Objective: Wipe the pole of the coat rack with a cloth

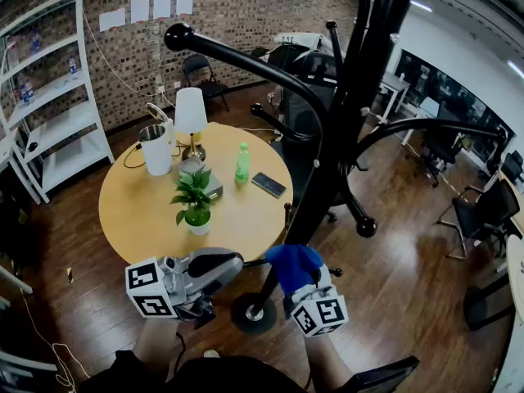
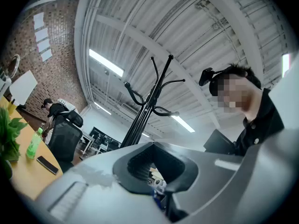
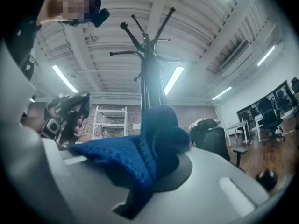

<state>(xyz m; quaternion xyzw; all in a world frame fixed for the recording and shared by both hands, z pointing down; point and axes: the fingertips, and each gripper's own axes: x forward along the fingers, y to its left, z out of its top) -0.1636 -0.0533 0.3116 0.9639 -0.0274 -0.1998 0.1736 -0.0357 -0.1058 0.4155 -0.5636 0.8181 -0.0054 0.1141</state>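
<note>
Two forearms [image 1: 160, 344] enter at the lower edge of the head view, cut off by the frame. Each carries a claw held low beside the coat rack [image 1: 357, 97] and tilted upward. We see the left claw [image 2: 156, 164] with its jaws closed together and nothing between them, its nose turned toward the rack. The right claw [image 3: 180, 169] is clamped on a blue cloth [image 3: 140, 157], which drapes over its tips and hides them. From above, the cloth lies against the lower stretch of the black pole [image 1: 327, 178], just above the round base [image 1: 246, 313]. We cannot tell whether cloth and pole actually touch, and the cloth covers that part of the pole. The rack's top is cut off by the upper edge. Beyond it stands a round counter [image 1: 139, 219] bearing a potted plant [image 1: 194, 199], a green bottle [image 1: 242, 164], a phone [image 1: 268, 184] and a lamp [image 1: 191, 113].
</note>
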